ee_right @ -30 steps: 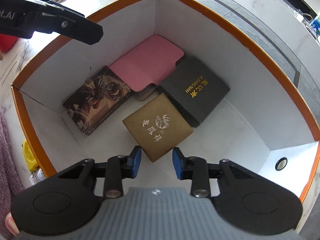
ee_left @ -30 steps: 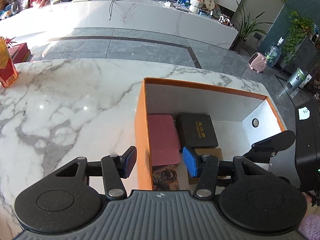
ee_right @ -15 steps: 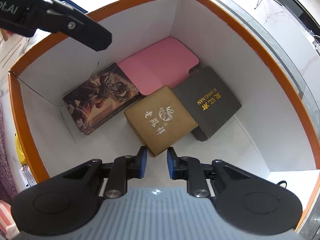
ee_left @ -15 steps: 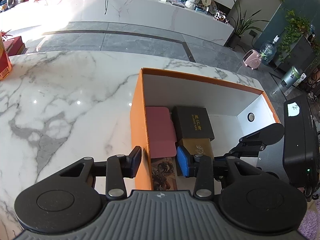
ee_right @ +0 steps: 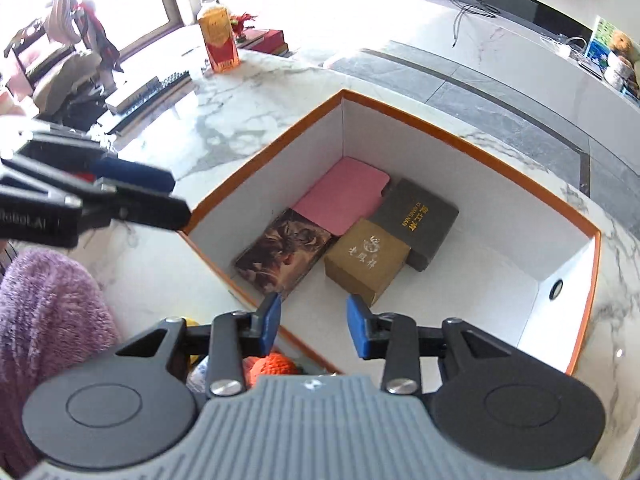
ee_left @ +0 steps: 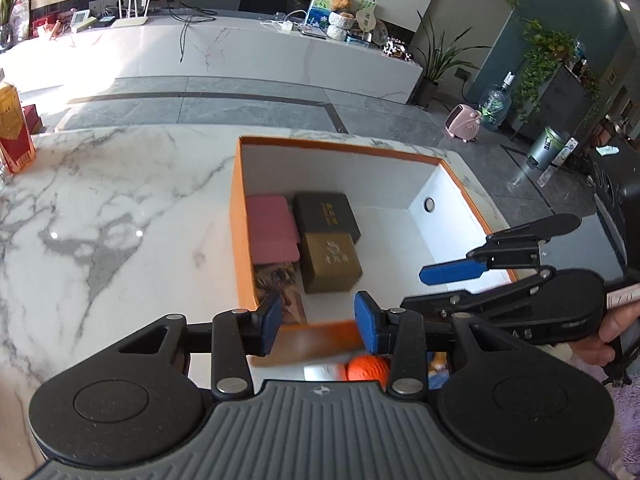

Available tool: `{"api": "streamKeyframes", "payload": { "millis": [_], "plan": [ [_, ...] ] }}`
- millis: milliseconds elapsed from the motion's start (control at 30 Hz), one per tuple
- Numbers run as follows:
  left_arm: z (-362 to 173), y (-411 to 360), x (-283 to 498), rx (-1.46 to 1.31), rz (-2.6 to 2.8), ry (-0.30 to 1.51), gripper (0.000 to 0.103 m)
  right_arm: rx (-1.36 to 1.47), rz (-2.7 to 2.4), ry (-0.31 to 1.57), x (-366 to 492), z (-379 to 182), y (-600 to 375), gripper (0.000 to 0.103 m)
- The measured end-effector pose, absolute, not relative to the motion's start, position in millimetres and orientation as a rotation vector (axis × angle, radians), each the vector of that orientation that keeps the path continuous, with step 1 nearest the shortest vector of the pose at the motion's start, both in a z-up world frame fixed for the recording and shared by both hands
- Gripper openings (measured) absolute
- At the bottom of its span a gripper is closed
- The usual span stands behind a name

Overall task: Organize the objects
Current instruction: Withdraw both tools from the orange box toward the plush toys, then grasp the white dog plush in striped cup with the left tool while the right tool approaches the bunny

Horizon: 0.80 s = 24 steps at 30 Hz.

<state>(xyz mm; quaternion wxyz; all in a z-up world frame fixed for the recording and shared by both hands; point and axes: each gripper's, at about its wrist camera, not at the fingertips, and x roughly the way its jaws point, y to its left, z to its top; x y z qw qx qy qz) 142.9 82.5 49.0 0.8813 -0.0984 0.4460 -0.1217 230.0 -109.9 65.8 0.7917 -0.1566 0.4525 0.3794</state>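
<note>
An orange box with white inside (ee_left: 239,216) (ee_right: 460,141) stands on the marble table. In its left end lie a pink case (ee_left: 272,228) (ee_right: 344,196), a black box with gold letters (ee_left: 326,216) (ee_right: 416,220), a brown box (ee_left: 330,262) (ee_right: 366,260) and a picture-printed box (ee_left: 276,280) (ee_right: 284,256), packed close together. My left gripper (ee_left: 318,320) hovers open over the box's near wall, nothing between its pads. My right gripper (ee_right: 314,320) (ee_left: 452,270) is above the near edge too, its jaws opening and empty.
A red and yellow carton (ee_left: 14,132) (ee_right: 218,40) stands far left on the table. An orange knitted ball (ee_left: 366,368) (ee_right: 276,364) lies just outside the box's near wall. Purple fluffy cloth (ee_right: 44,308) is at the left. A black appliance (ee_left: 620,200) stands right of the table.
Both grippers drew back and up out of the box. The brown box now sits tight against the black box and pink case. The left jaws narrowed; the right jaws narrowed, then widened.
</note>
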Motion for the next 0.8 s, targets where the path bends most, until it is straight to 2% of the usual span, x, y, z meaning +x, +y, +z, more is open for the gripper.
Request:
{"api": "streamKeyframes", "payload": {
  "millis": [333, 667, 800],
  "plan": [
    [13, 22, 84, -0.094, -0.493, 1.096, 0.048, -0.106, 0.703, 0.997, 142, 49, -170, 0.039],
    [-19, -47, 50, 0.357, -0.711, 1.188, 0.067, -0.093, 0.614, 1.002, 67, -6, -214, 0.04],
    [-33, -61, 50, 0.482, -0.752, 1.232, 0.07, -0.034, 0.611, 0.998, 60, -22, -226, 0.04]
  ]
}}
